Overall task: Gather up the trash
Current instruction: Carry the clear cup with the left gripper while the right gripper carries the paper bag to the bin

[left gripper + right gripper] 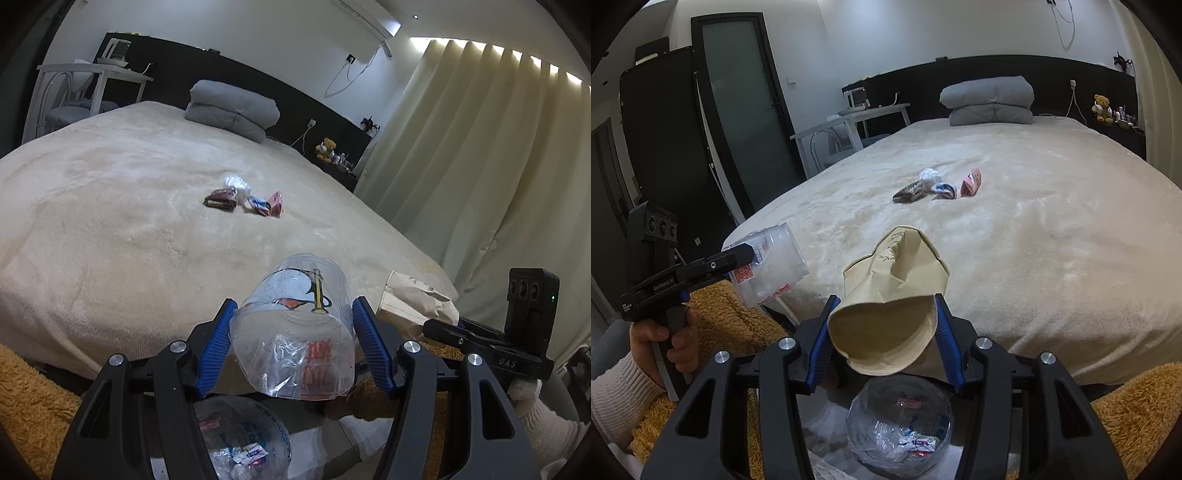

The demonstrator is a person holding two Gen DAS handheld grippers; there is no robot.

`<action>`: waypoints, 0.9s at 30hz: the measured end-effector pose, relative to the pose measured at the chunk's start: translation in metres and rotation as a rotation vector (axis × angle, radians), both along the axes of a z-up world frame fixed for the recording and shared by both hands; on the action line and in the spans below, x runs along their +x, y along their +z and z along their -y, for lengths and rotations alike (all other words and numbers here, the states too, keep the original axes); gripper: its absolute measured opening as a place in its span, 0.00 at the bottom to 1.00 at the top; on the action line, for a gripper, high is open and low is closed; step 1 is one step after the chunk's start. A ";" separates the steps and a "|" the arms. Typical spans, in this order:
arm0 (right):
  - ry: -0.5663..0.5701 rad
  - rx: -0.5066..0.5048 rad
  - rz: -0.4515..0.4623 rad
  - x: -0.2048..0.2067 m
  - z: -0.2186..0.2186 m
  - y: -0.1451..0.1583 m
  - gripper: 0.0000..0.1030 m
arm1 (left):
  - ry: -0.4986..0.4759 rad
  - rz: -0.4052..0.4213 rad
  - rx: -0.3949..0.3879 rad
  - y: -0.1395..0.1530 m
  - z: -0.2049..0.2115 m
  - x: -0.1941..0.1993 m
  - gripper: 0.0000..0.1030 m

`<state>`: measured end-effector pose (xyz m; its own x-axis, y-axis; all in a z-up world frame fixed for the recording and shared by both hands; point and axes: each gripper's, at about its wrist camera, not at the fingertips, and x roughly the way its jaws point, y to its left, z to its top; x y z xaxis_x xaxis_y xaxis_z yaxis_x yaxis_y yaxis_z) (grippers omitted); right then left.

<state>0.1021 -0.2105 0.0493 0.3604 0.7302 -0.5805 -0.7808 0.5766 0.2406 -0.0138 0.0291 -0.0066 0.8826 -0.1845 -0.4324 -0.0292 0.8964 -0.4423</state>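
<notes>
My left gripper [293, 310] is shut on a clear plastic cup [295, 332] with red print, held on its side over the bed's near edge; the cup also shows in the right wrist view [772, 262]. My right gripper [884, 304] is shut on a crumpled tan paper bag [894, 295], seen in the left wrist view [413, 299] too. A clear-lined trash bin [901, 428] with wrappers inside stands on the floor below both grippers [243, 439]. On the bed lie a dark wrapper [221, 199], a white plastic wad [236, 184], a blue-white wrapper [258, 204] and a pink packet [275, 203].
The beige bed [129, 221] fills the view, with a grey folded quilt [231, 110] at its head. An orange fuzzy rug [29, 398] lies by the bin. Curtains [480, 147] hang on the right. A white table [849, 122] and a dark door [746, 92] stand left.
</notes>
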 end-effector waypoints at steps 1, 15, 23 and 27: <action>0.004 -0.018 -0.003 -0.001 -0.002 -0.003 0.49 | -0.002 -0.014 0.000 -0.003 0.001 0.001 0.61; 0.049 -0.151 -0.142 0.008 -0.023 -0.044 0.49 | -0.089 -0.173 0.031 -0.033 0.019 0.020 0.61; 0.076 -0.244 -0.260 0.021 -0.038 -0.074 0.49 | -0.115 -0.304 0.053 -0.056 0.027 0.034 0.61; 0.074 -0.315 -0.328 0.028 -0.047 -0.096 0.49 | -0.124 -0.402 0.080 -0.074 0.032 0.044 0.61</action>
